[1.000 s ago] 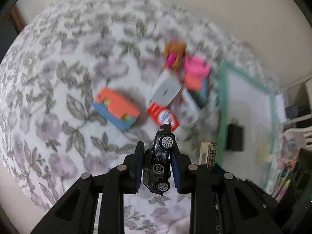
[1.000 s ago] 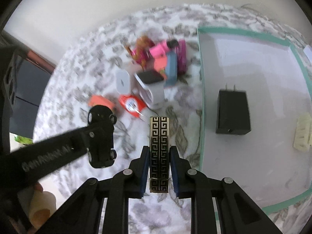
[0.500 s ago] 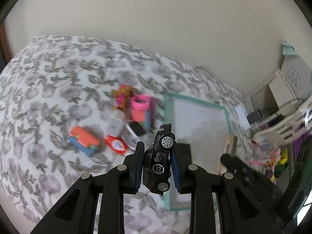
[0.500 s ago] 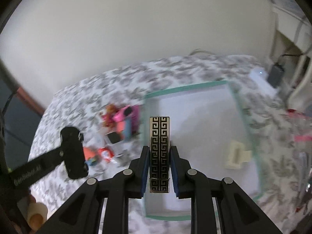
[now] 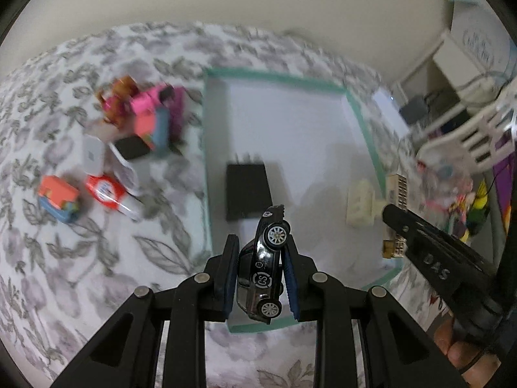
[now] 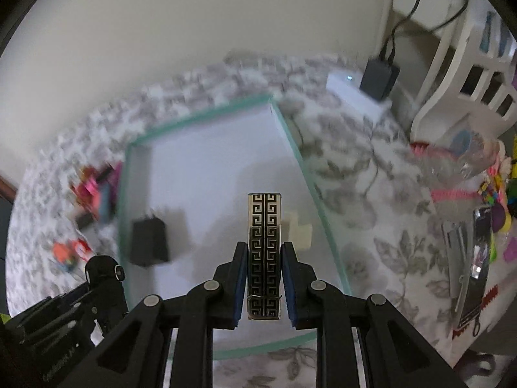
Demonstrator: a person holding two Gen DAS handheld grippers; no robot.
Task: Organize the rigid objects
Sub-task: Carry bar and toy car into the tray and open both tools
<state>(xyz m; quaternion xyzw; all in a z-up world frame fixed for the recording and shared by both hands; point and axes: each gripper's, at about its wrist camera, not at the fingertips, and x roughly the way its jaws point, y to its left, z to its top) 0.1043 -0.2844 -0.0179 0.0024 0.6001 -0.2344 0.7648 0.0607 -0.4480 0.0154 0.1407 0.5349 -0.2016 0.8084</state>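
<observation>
- Hanging nose-out from the left gripper [image 5: 261, 270], the toy car [image 5: 263, 265] could pivot loose above the tray [image 5: 206, 174].
- Right gripper [image 6: 264, 286] clamps the patterned bar [image 6: 264, 252]; releasing near the tray's right edge risks overshoot.

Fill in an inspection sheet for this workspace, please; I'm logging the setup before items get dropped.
Surface: floral bedsheet.
Job's things: green-rimmed tray holds a black charger and a cream block.
Clutter: toy pile, orange-blue box, red-white packet on the sheet beside the tray.
Grippers: left gripper shut on black toy car; right gripper shut on patterned bar; both over the tray.
Cables: black adapter with a lead up the wall.
Surroundings: white shelving, colourful oddments.
</observation>
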